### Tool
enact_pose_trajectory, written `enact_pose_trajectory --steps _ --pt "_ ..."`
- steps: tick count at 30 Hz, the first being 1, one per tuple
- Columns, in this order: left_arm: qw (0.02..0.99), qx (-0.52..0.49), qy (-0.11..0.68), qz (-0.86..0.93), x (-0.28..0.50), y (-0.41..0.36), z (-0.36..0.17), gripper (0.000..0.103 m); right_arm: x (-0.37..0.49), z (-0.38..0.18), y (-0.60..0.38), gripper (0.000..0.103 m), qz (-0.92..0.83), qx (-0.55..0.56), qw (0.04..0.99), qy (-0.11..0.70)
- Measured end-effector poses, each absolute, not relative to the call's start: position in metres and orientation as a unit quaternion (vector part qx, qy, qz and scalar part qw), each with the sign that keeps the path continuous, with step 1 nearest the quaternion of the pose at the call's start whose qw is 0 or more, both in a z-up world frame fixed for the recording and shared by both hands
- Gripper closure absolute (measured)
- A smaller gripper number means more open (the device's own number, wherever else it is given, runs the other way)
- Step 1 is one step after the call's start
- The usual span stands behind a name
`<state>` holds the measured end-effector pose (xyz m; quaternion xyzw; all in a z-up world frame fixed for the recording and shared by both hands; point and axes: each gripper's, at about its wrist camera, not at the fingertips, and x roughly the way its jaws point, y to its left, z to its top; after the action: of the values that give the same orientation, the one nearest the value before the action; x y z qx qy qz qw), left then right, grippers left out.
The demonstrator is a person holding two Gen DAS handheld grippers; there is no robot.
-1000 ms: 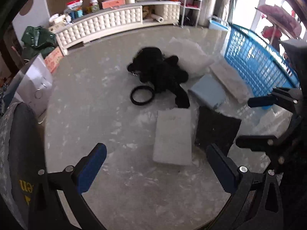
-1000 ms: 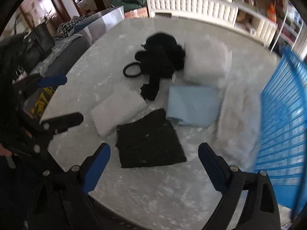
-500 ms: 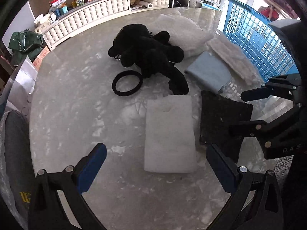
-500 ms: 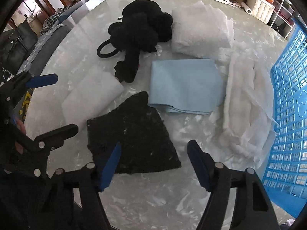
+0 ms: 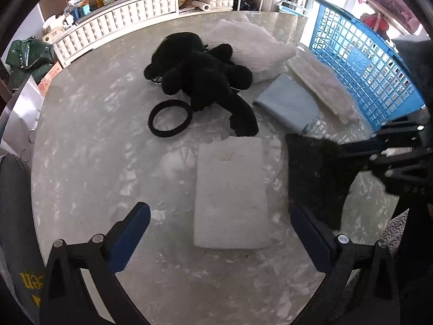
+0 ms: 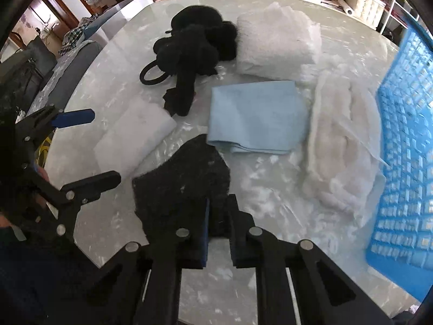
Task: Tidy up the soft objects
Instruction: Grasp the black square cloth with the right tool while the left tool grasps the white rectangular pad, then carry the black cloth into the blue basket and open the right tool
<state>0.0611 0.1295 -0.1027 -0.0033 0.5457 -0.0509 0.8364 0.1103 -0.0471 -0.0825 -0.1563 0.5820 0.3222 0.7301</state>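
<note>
My right gripper (image 6: pixel 218 218) is shut on the near edge of a black fuzzy cloth (image 6: pixel 184 184), which also shows at the right of the left wrist view (image 5: pixel 314 173). My left gripper (image 5: pixel 220 233) is open and empty, just above the near end of a folded white towel (image 5: pixel 230 189). A black plush toy (image 5: pixel 205 81) with a black ring (image 5: pixel 170 117) lies behind. A light blue folded cloth (image 6: pixel 257 113), a white pillow (image 6: pixel 278 40) and a white fluffy cloth (image 6: pixel 341 143) lie further right.
All lie on a round marble table (image 5: pixel 94 162). A blue plastic basket (image 6: pixel 406 146) stands at the table's right edge. A white cabinet (image 5: pixel 121 16) with clutter is beyond the table. A grey sofa (image 6: pixel 67 62) is at the left.
My right gripper has moved down and closed on the black cloth's near edge, lifting it slightly. My left gripper has come a little closer over the white towel, still open.
</note>
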Motion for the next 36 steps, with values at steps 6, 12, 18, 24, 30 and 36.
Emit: enact_pose_trajectory --steps 6,12,18,24,30,36 --pt "0.831 0.005 0.554 -0.046 0.069 0.124 -0.109 0.0 0.103 -0.049 -0.07 0.092 0.305 -0.163 0.764 0.546" --pt "0.822 0.008 0.569 -0.012 0.081 0.123 -0.119 0.0 0.097 -0.026 -0.078 0.092 0.298 -0.17 0.779 0.525" --pt "0.807 -0.005 0.59 0.005 0.094 0.125 -0.131 0.003 0.096 0.006 -0.104 0.092 0.299 -0.163 0.793 0.505" --pt "0.811 0.0 0.586 -0.002 0.1 0.119 -0.129 0.015 0.103 0.065 -0.138 0.092 0.305 -0.12 0.817 0.475" --pt "0.81 0.004 0.587 -0.009 0.105 0.107 -0.119 0.043 0.115 0.111 -0.177 0.092 0.285 -0.106 0.842 0.446" --pt "0.802 -0.014 0.598 0.0 0.103 0.11 -0.112 0.049 0.131 0.102 -0.204 0.092 0.257 -0.101 0.849 0.45"
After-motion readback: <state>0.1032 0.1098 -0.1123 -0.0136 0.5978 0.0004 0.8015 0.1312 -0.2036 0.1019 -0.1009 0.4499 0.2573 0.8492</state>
